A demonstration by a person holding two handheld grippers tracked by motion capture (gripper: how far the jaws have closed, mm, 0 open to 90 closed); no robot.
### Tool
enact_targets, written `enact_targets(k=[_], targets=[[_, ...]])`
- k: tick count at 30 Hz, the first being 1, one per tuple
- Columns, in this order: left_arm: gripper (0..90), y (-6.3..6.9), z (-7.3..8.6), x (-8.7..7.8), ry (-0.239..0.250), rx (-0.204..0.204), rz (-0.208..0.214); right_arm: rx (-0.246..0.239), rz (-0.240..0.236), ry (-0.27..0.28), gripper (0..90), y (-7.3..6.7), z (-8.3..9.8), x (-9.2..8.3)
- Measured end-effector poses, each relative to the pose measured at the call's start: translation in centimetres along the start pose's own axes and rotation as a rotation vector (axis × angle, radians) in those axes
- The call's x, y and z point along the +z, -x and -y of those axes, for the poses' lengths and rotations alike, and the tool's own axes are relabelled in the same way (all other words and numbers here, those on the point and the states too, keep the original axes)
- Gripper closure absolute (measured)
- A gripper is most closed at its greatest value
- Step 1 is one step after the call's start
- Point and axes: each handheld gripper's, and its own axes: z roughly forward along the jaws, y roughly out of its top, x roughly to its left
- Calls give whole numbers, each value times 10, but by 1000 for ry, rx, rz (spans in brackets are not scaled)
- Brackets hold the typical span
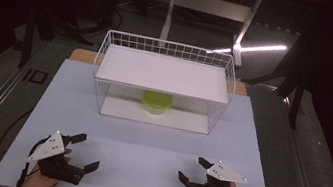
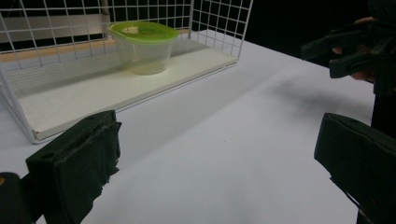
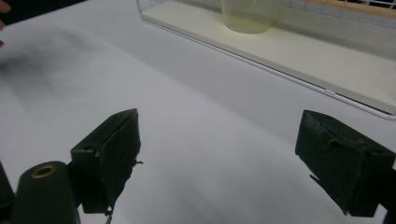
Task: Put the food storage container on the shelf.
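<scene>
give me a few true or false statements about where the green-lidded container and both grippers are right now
1. The container sits on the lower shelf of the wire rack. True.
2. The container's green lid is off. False: it is on the container.
3. The left gripper is shut on the container. False: its jaws are spread, holding nothing, near the table's front edge.
4. The right gripper is open. True.
5. The rack's upper shelf holds a bowl. False: nothing lies on it.
</scene>
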Motion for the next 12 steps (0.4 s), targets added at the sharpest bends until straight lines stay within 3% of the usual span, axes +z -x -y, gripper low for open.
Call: enact_targets(k=[12], targets=[[12,-4,0,-3,23,-28,-20,3,0,2,139,0,0,1]])
